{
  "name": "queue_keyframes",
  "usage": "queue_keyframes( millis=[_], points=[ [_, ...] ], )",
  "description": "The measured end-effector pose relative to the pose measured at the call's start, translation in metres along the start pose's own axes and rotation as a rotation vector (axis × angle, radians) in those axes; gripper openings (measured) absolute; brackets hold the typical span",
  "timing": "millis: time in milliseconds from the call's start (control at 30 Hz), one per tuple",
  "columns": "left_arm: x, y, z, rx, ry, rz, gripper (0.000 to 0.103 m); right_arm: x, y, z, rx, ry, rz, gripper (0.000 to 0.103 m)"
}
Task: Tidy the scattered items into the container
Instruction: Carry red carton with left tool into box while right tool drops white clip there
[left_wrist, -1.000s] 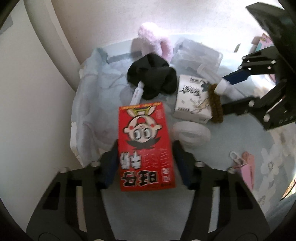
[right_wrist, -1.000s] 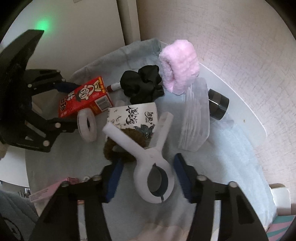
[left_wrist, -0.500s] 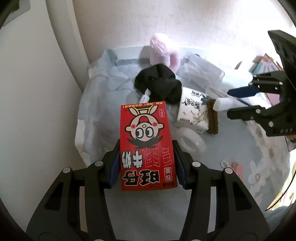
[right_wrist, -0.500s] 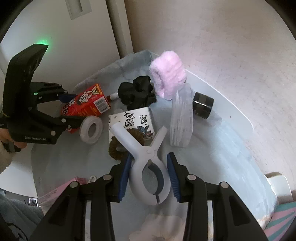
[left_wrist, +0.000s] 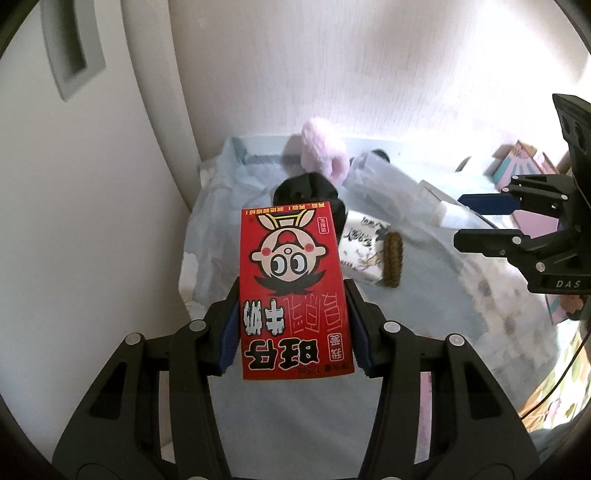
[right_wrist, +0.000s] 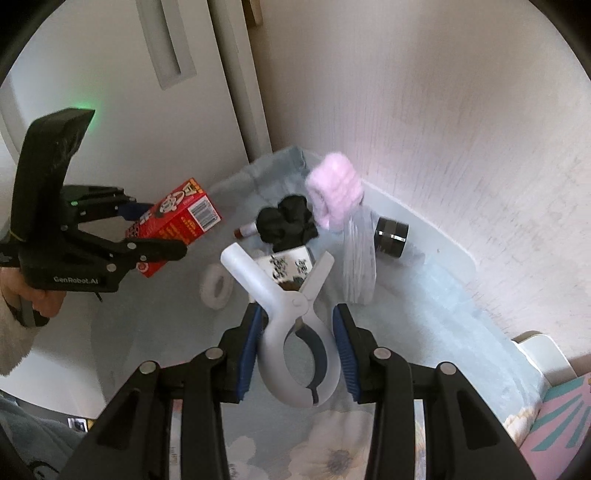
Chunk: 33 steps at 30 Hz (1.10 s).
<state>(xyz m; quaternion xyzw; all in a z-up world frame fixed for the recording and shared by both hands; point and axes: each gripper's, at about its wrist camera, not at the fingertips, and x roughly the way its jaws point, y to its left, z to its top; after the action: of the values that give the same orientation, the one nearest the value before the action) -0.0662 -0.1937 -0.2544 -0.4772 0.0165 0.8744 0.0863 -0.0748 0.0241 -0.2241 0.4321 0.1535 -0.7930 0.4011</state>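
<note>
My left gripper (left_wrist: 293, 325) is shut on a red milk carton (left_wrist: 293, 295) with a cartoon face and holds it above the blue cloth; the carton also shows in the right wrist view (right_wrist: 177, 223). My right gripper (right_wrist: 297, 339) is shut on a large white clip (right_wrist: 291, 321), lifted off the cloth. On the cloth lie a black scrunchie (right_wrist: 288, 223), a pink fluffy band (right_wrist: 336, 194), a white patterned box (left_wrist: 362, 247), a brown hair tie (left_wrist: 392, 258) and a white tape roll (right_wrist: 218, 286). No container is clearly visible.
A clear plastic case (right_wrist: 358, 254) and a small black jar (right_wrist: 391, 236) lie near the wall. A white door panel (left_wrist: 74, 184) stands to the left. A pink and teal box (right_wrist: 561, 417) sits at the right edge. The cloth (right_wrist: 424, 314) covers a white table.
Both grippers have risen away from the cloth. The red carton has come up with the left gripper and the white clip with the right. The items on the cloth look smaller and farther.
</note>
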Motion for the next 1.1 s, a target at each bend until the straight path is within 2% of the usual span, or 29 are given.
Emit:
queue_keyframes(
  millis=[267, 533, 700, 833, 1000, 1100],
  points=[
    [-0.05, -0.024, 0.019, -0.009, -0.055, 0.024, 0.047, -0.073, 0.008, 0.01, 0.022, -0.097, -0.032, 0.037],
    [-0.098, -0.079, 0.048, 0.072, -0.119, 0.0, 0.047, -0.149, -0.008, 0.011, 0.1, -0.237, -0.08, 0.037],
    [-0.124, -0.133, 0.07, 0.14, -0.163, -0.035, 0.047, -0.21, -0.031, -0.01, 0.181, -0.322, -0.127, 0.037],
    [-0.134, -0.181, 0.085, 0.19, -0.183, -0.087, 0.047, -0.26, -0.05, -0.04, 0.234, -0.373, -0.195, 0.037],
    [-0.136, -0.243, 0.096, 0.244, -0.19, -0.173, 0.047, -0.306, -0.072, -0.077, 0.285, -0.405, -0.27, 0.037],
    [-0.131, -0.285, 0.1, 0.288, -0.187, -0.189, 0.047, -0.325, -0.084, -0.098, 0.314, -0.408, -0.309, 0.037]
  ],
)
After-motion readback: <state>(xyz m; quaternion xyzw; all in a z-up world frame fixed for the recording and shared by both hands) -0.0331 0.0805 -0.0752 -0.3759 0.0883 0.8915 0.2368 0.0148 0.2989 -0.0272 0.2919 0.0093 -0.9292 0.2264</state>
